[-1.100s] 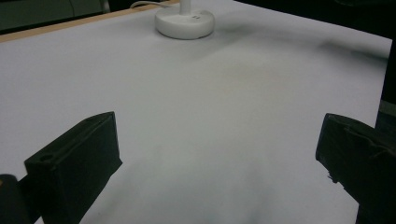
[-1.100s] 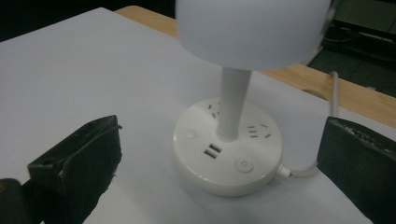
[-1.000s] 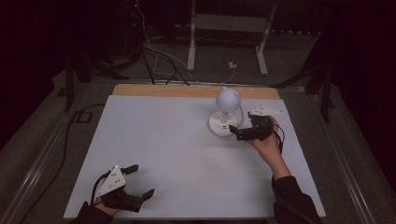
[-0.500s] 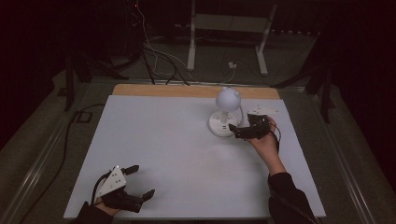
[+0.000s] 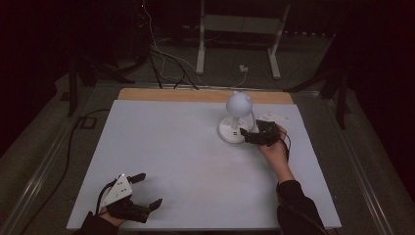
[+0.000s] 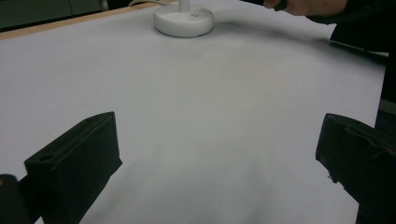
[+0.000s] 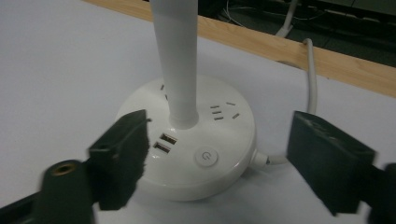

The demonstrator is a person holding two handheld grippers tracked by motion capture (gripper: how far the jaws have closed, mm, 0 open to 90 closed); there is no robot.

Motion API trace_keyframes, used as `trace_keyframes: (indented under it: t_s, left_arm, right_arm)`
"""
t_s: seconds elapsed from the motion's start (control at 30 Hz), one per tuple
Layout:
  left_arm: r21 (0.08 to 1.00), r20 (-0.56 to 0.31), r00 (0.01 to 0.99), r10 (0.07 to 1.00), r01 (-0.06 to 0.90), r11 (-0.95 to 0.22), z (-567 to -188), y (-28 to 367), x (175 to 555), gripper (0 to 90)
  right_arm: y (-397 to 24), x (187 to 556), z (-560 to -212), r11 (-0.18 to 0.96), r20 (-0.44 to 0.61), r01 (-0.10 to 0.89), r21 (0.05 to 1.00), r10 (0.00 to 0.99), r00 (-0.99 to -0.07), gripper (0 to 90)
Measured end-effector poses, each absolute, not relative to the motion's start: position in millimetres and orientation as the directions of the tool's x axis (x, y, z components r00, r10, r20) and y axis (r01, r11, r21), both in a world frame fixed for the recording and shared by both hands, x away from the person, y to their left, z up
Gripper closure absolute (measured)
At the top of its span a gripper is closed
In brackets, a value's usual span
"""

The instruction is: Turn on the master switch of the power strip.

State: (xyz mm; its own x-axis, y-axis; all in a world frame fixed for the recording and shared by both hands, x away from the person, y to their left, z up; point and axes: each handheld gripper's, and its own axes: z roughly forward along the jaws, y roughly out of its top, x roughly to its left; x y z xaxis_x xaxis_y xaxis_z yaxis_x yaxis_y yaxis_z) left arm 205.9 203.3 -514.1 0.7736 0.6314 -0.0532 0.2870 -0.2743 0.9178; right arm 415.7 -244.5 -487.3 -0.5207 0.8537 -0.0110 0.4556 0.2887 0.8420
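Closing on the lamp (image 5: 234, 122)!
Right gripper (image 7: 215, 161) straddles its base, jaws just narrowing, not yet touching; left gripper (image 5: 142, 190), well away from the lamp, rests spread wide.

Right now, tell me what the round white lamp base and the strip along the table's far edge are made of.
Round white lamp base: likely moulded plastic, smooth satin sheen, with crisp socket slots and a round power button. Strip along the table's far edge: looks like wood, tan and matte, though its grain is too faint to confirm.
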Motion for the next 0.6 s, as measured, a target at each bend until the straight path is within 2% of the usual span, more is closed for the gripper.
trace_keyframes:
  t_s: [0.23,0.43,0.57,0.6]
  left_arm:
    - [0.917,-0.054,0.773,0.632,0.288,-0.275,-514.2,203.2,205.9,0.3]
    - [0.917,-0.053,0.773,0.632,0.288,-0.276,-514.2,203.3,206.0,0.3]
    - [0.917,-0.054,0.773,0.632,0.289,-0.275,-514.3,203.2,206.0,0.3]
    - [0.916,-0.054,0.773,0.632,0.290,-0.277,-514.5,203.1,206.0,0.3]
  right_arm:
    - [-241.5,417.9,-491.2,0.290,-0.030,0.463,0.837,0.871,-0.491,32.3]
    - [-240.4,419.6,-493.9,0.297,-0.035,0.468,0.832,0.870,-0.491,50.4]
    - [-239.6,419.9,-494.2,0.308,-0.034,0.459,0.834,0.857,-0.513,65.5]
    - [-239.6,419.9,-494.2,0.308,-0.034,0.459,0.834,0.857,-0.513,65.5]
